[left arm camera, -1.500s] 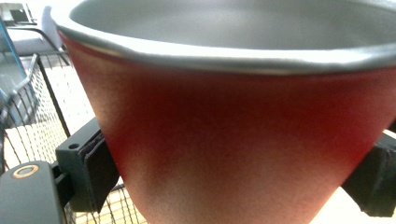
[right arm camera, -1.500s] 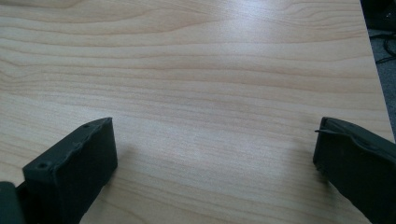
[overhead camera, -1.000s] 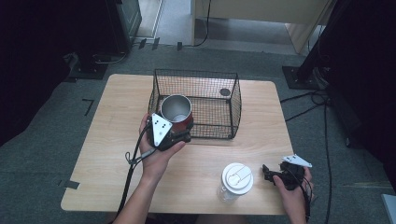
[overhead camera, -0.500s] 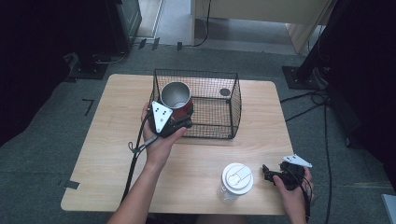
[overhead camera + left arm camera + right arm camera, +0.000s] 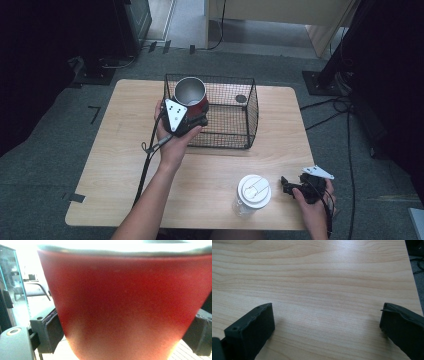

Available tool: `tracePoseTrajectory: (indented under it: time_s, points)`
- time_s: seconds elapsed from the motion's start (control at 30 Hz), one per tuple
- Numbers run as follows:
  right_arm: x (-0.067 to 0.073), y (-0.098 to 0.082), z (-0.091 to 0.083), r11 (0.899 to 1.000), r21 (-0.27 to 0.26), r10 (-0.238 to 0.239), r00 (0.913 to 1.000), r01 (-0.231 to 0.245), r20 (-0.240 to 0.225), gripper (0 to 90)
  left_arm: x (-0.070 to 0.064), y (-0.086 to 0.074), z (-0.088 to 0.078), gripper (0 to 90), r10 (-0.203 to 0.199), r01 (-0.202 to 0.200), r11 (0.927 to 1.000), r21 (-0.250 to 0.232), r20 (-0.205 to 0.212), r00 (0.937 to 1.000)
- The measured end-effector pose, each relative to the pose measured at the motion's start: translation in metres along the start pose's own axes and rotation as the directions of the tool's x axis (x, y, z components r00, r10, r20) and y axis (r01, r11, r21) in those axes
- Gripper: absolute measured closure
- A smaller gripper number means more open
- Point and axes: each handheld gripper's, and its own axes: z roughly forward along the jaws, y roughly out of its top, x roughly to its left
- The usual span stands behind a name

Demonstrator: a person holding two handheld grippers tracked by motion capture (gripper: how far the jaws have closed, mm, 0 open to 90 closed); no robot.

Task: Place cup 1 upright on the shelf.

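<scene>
1. The left gripper (image 5: 192,119) was clamped on the red cup (image 5: 190,95), held up over the near-left rim of the wire basket (image 5: 227,117).
2. I'd say clear the rim fully, then lower it straight and upright inside.
3. The right gripper (image 5: 290,187) sat parted and empty on the table (image 5: 125,145), near the lidded tumbler (image 5: 252,192).
</scene>
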Motion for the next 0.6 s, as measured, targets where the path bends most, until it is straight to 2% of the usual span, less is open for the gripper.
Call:
tracePoseTrajectory:
  time_s: [0.13, 0.3, 0.43, 0.53, 0.57, 0.6]
  points:
    - [0.0, 0.0, 0.0, 1.0, 0.0, 0.0, 1.0, 0.0, 0.0, 0.0, 0.006, 0.001, 0.011, 8.6, -0.057, 0.057, 0.9983, -0.006, -0.015, 0.9982]
    - [0.0, 0.0, 0.0, 1.0, 0.0, 0.0, 1.0, 0.0, 0.0, 0.0, 0.01, 0.0, 0.02, 8.6, -0.058, 0.058, 0.9983, -0.003, -0.027, 0.9979]
    - [0.0, 0.0, 0.0, 1.0, 0.0, 0.0, 1.0, 0.0, 0.0, 0.0, 0.014, -0.001, 0.032, 8.6, -0.081, 0.081, 0.9967, -0.011, -0.048, 0.9955]
    - [0.0, 0.0, 0.0, 1.0, 0.0, 0.0, 1.0, 0.0, 0.0, 0.0, 0.016, -0.001, 0.038, 8.6, -0.086, 0.085, 0.9962, -0.015, -0.053, 0.9949]
    - [0.0, 0.0, 0.0, 1.0, 0.0, 0.0, 1.0, 0.0, 0.0, 0.0, 0.016, -0.004, 0.042, 8.6, -0.074, 0.072, 0.9972, -0.019, -0.08, 0.9941]
    - [0.0, 0.0, 0.0, 1.0, 0.0, 0.0, 1.0, 0.0, 0.0, 0.0, 0.015, -0.008, 0.045, 8.6, -0.045, 0.042, 0.9985, -0.036, -0.101, 0.9938]
